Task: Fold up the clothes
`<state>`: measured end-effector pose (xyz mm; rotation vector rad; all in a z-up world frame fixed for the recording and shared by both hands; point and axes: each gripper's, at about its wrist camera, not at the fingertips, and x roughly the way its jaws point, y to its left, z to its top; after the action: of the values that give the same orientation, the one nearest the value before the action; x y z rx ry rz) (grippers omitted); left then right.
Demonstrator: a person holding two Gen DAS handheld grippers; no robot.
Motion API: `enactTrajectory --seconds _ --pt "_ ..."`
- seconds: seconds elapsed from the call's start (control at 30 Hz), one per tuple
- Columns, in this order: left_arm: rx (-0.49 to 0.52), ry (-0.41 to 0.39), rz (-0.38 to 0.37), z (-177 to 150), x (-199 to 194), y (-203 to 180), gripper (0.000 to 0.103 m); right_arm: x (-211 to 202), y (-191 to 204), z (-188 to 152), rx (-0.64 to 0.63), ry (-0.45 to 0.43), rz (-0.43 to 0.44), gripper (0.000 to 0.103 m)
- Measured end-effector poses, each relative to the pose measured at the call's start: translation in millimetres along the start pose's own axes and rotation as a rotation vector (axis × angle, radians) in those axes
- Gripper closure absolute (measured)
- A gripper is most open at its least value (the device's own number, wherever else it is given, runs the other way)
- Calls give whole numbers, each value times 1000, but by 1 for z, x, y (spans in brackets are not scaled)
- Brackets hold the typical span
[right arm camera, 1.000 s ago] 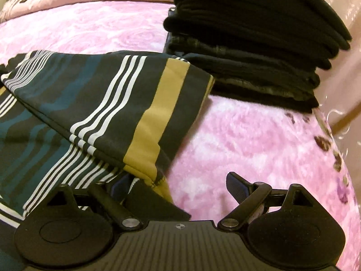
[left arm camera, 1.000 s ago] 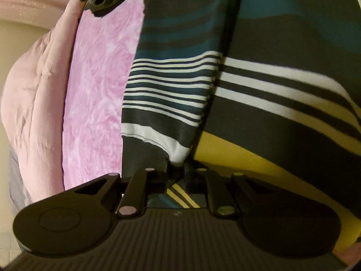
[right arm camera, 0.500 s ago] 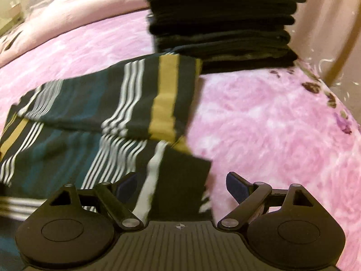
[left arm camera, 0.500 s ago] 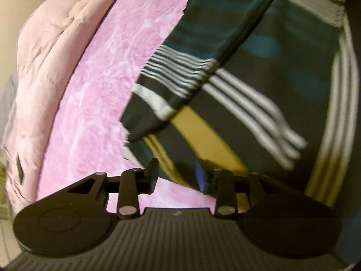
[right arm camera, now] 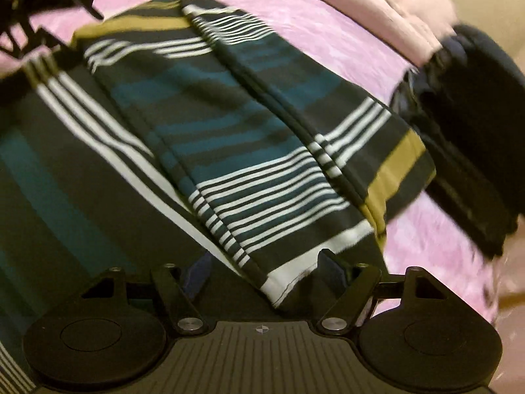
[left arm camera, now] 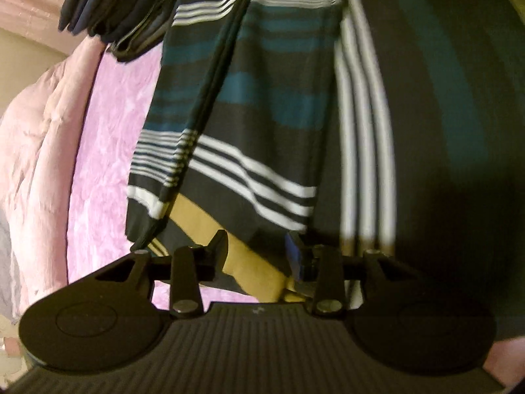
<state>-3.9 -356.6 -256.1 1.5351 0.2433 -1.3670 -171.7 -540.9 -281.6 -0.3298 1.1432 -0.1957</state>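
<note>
A striped garment [left arm camera: 262, 124] in black, teal, white and mustard lies folded lengthwise on a pink bedspread [left arm camera: 108, 138]; it also fills the right wrist view [right arm camera: 229, 131]. My left gripper [left arm camera: 257, 252] is open, its jaws apart over the garment's mustard band at one end. My right gripper [right arm camera: 262, 269] is open, its jaws wide apart over the white-edged hem at the other end. The left gripper's frame [right arm camera: 42, 3] shows at the top left of the right wrist view.
A stack of folded dark clothes [right arm camera: 469, 138] sits on the bed just beyond the garment's far end; it also shows in the left wrist view [left arm camera: 111, 10]. A pale pink quilt [left arm camera: 39, 164] lies bunched along the bed's side.
The left gripper let go of the garment and opened. Both grippers swung round over the garment's ends; the folded sleeve part now lies flat along the body.
</note>
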Motion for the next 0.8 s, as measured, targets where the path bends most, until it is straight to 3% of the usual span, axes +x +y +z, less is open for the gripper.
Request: enactTrajectory --seconds 0.1,0.17,0.2,0.23,0.27,0.3,0.47,0.67,0.7,0.73,0.8 --pt "32 34 1 -9 11 -9 67 7 2 -3 -60 0 -59 42" --pt "24 66 29 -12 26 -10 68 12 1 -4 -89 1 -70 42" --pt "11 70 36 -11 30 -7 71 13 0 -4 -103 3 -64 47" --pt "-3 73 41 -10 33 -4 78 13 0 -4 -116 4 -56 75" --pt "-18 76 47 -9 37 0 92 13 1 -5 -137 19 -55 94" --pt "-39 80 46 -8 36 3 96 8 1 -7 -132 26 -55 97" --pt "-101 64 46 -18 14 12 97 -13 7 -15 -91 32 -22 97" --pt "-101 116 20 -16 25 -3 97 -3 14 -14 -82 56 -27 96" --pt "-98 118 22 -16 25 -3 96 -5 13 -16 -77 58 -41 85" --pt "-96 120 24 -16 24 -3 94 -6 11 -17 -72 60 -55 64" --pt "-102 129 24 -17 22 -2 88 -10 2 -25 -10 78 -73 58"
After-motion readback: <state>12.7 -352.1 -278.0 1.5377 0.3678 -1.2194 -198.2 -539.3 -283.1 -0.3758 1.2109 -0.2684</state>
